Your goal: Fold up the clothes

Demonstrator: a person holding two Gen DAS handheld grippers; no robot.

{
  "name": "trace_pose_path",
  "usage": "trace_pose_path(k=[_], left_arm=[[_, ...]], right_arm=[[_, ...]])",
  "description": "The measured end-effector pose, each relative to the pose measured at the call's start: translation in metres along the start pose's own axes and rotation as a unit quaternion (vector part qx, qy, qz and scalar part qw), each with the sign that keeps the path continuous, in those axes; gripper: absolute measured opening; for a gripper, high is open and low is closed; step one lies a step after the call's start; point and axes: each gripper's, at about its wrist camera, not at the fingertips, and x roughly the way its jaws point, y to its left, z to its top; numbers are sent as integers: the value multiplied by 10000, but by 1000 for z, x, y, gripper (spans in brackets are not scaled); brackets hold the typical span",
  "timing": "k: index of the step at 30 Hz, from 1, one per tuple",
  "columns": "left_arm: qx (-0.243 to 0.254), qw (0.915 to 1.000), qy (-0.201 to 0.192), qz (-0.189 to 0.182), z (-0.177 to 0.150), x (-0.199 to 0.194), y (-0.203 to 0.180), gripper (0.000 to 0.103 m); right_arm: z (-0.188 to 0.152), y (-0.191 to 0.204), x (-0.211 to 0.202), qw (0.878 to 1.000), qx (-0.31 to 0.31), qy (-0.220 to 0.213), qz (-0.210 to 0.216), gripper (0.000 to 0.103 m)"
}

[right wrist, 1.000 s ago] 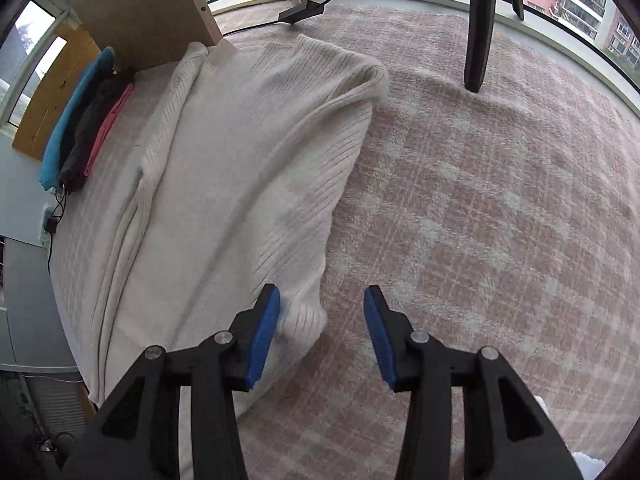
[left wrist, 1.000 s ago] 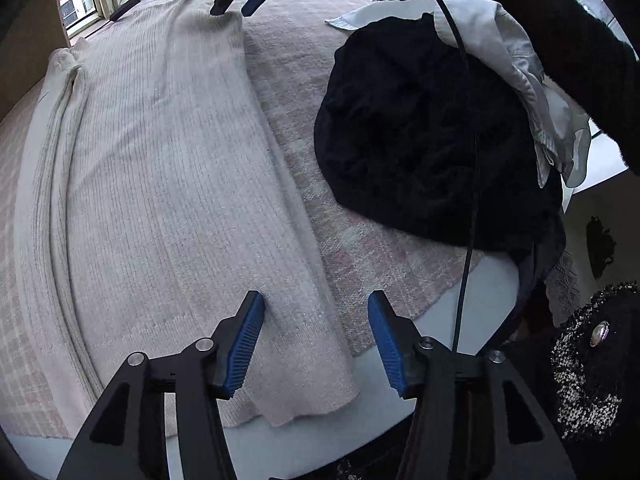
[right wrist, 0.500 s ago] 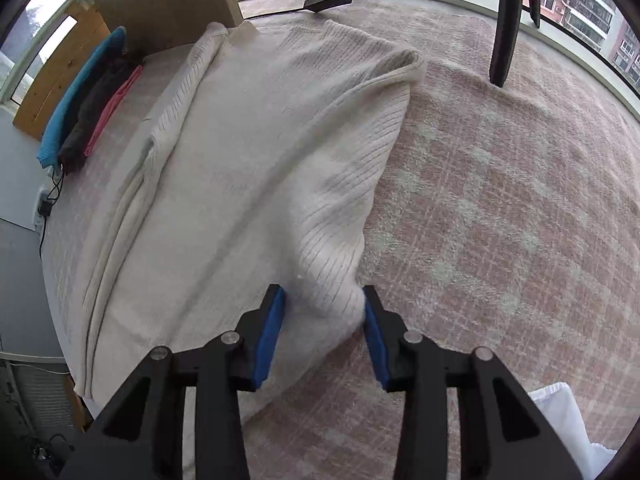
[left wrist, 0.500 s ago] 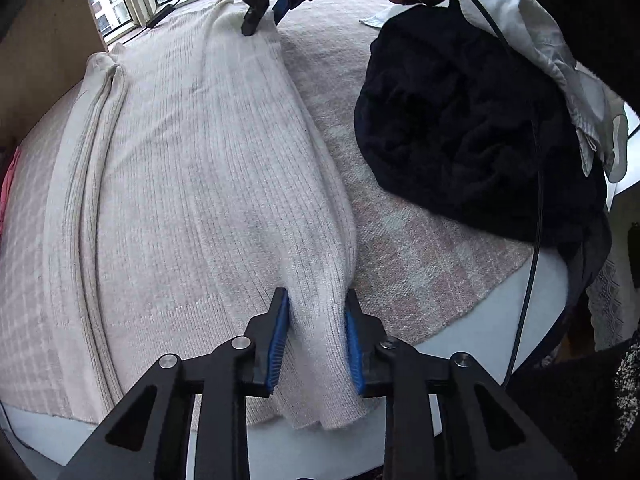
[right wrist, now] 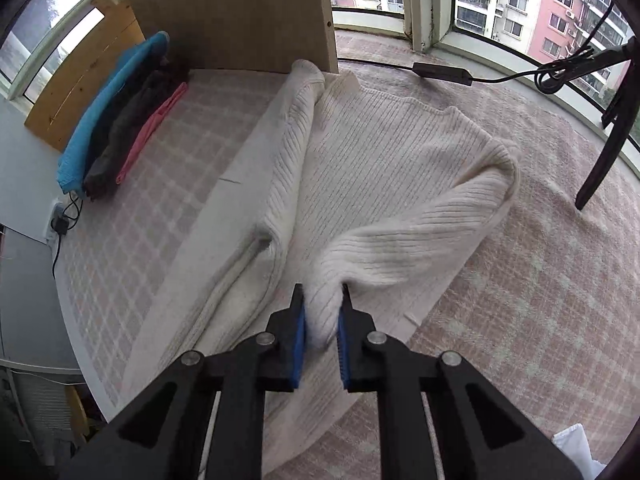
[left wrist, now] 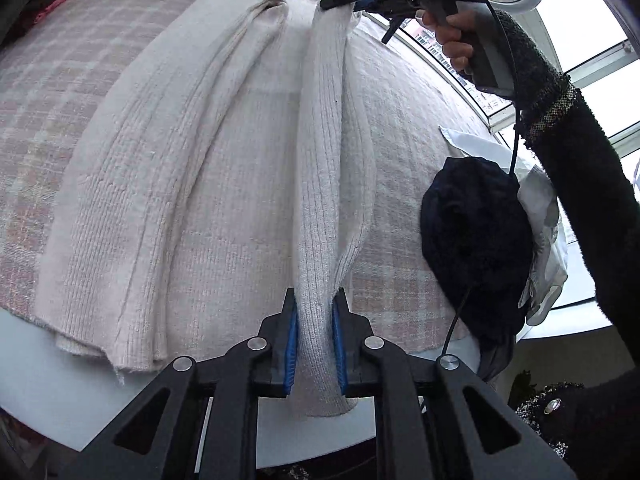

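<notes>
Sweater (left wrist: 168,184): a cream ribbed knit is spread lengthwise over the bench (left wrist: 60,380), which is covered by a pink checked cloth (left wrist: 404,92); it fills the centre of both frames.
Left edge: already doubled inward, seen as a thick roll at left of centre in the right wrist view.
Right edge: lifted off the bench as a taut ridge — held at both ends so that it can be carried over evenly.
Left hand-held gripper (left wrist: 313,346): nearly closed on the hem end, bottom centre of its frame.
Right hand-held gripper (right wrist: 321,334): pinched on the edge further up, bottom centre of its frame.
Stage, as judged: a lengthwise fold is in hand.
Other clothes: a dark heap (left wrist: 476,252) at right — folded items (right wrist: 116,120) stacked at upper left.
</notes>
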Motion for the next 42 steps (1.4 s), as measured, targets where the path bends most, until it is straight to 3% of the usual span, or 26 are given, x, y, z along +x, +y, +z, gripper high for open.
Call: trace_pose_path(k=[4,6,10,13,15,16,19,22,23,24,26,29,32,35,37,42], left_arm=[[-132,9998,-27,148,1,12,12,14],[-22,9989,-85,452,3,7,12,14],[-161,9975,193,654,-2,0,18,24],[69,9965,-19,834,-4,-24,10,24],[288,9961,-140,818,3,-37,0,24],[463,9956,-180,788,11,-33,-9,24],[981,9935,-163,558,33,-13,-35,24],[1465,9891,141,35,50,21,-55,28],[1600,9864,250,295,53,30,-53,28],[1714,9812,317,830,57,45,-49,28],[1387,9810,560,1234,65,54,-25,22],[944,9928,342,657,69,22,-6,22],[1296,9872,109,919,65,-3,-10,23],[1486,9839,238,959,64,2,-10,24],[1618,9814,383,965,63,12,-11,24],[1918,9757,594,877,58,31,-15,24]], right_arm=[[9,20,39,9991,-153,236,-310,13],[9,18,28,9997,-104,151,-165,14],[10,13,6,9999,-8,-17,125,28],[11,9,-11,9993,65,-143,343,32],[11,5,-24,9984,126,-268,484,33],[5,-6,-40,9971,223,-543,490,36],[-1,-41,-62,9942,491,-909,-297,37],[-9,-65,-51,9957,654,-593,-286,37],[-14,-66,-47,9966,621,-478,-253,36],[-24,-58,-42,9979,471,-373,-241,36],[-55,-29,-38,9996,89,-217,-157,36],[-119,20,-33,9994,-276,104,198,36],[-188,67,-23,9965,-528,387,529,37],[-243,97,-13,9958,-303,522,683,37],[-266,112,-9,9963,-165,537,651,37],[-285,136,-1,9974,-156,396,577,36]])
